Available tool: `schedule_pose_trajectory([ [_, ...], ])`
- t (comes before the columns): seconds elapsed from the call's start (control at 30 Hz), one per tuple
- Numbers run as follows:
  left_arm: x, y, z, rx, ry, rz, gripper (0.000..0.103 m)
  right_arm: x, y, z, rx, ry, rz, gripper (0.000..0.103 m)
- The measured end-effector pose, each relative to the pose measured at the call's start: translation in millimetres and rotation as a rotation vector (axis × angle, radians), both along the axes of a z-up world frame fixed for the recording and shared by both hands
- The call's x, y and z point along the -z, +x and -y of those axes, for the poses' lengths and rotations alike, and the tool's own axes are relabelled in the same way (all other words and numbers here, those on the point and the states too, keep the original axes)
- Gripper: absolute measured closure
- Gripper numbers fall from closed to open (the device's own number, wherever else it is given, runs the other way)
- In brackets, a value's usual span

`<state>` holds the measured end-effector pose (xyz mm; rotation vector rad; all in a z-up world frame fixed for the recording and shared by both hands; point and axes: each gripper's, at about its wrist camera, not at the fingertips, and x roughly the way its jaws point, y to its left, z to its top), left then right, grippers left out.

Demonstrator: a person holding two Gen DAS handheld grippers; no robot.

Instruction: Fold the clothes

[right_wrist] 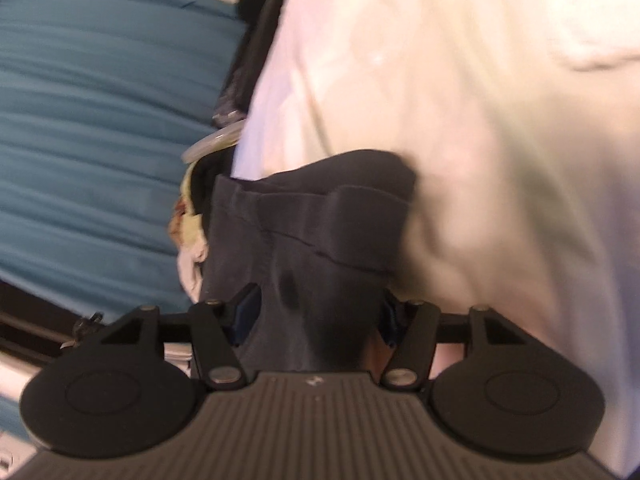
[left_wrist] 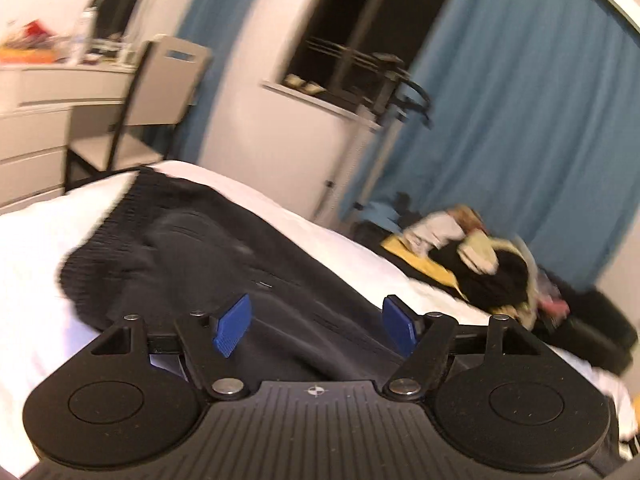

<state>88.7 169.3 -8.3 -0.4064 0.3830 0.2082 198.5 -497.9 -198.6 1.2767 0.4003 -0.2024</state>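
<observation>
A dark garment (left_wrist: 192, 248) lies spread across the white bed (left_wrist: 36, 240), reaching toward its far edge. The left tool (left_wrist: 316, 326) hovers above it, blue pads (left_wrist: 232, 326) wide apart and empty. The right tool (right_wrist: 316, 316) stands parted around bunched dark fabric; whether it pinches is unclear.

The left gripper (left_wrist: 316, 326) hangs over a dark, ribbed-waist garment (left_wrist: 192, 248), its blue-padded fingers (left_wrist: 232, 325) spread wide with nothing between them. The garment lies on a white bed sheet (left_wrist: 36, 240). Ahead to the right sits a jumbled pile of clothes (left_wrist: 472, 268) before a blue curtain (left_wrist: 520, 112); ahead left stands a white chair (left_wrist: 160, 92).
</observation>
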Motion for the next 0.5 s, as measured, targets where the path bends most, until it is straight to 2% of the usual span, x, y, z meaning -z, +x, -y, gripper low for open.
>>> schedule_pose_trajectory([
  [0.17,5.2,25.5,49.8,0.111,0.104,-0.048,0.027,-19.0,21.2,-4.7,-0.068,-0.225,0.097,0.044],
  [0.23,6.8,38.8,65.4,0.146,0.136,-0.035,0.027,-31.2,26.2,-7.9,-0.110,-0.301,0.204,0.050],
  [0.3,12.5,54.1,79.1,0.175,0.161,-0.015,0.027,-39.1,30.5,-10.3,-0.141,-0.355,0.281,0.050],
  [0.33,18.9,62.1,85.9,0.189,0.177,-0.012,0.027,-37.8,33.5,-11.4,-0.148,-0.365,0.277,0.051],
  [0.4,33.3,74.7,98.8,0.210,0.217,-0.029,0.027,-25.1,42.8,-11.9,-0.157,-0.361,0.170,0.056],
  [0.43,41.2,80.6,105.2,0.220,0.237,-0.037,0.027,-16.8,47.1,-11.7,-0.158,-0.357,0.105,0.067],
  [0.47,49.9,85.6,110.6,0.230,0.254,-0.046,0.027,-10.8,48.6,-10.3,-0.148,-0.353,0.079,0.080],
  [0.5,57.9,89.9,114.4,0.243,0.265,-0.059,0.027,-5.6,49.4,-8.5,-0.135,-0.349,0.065,0.083],
])
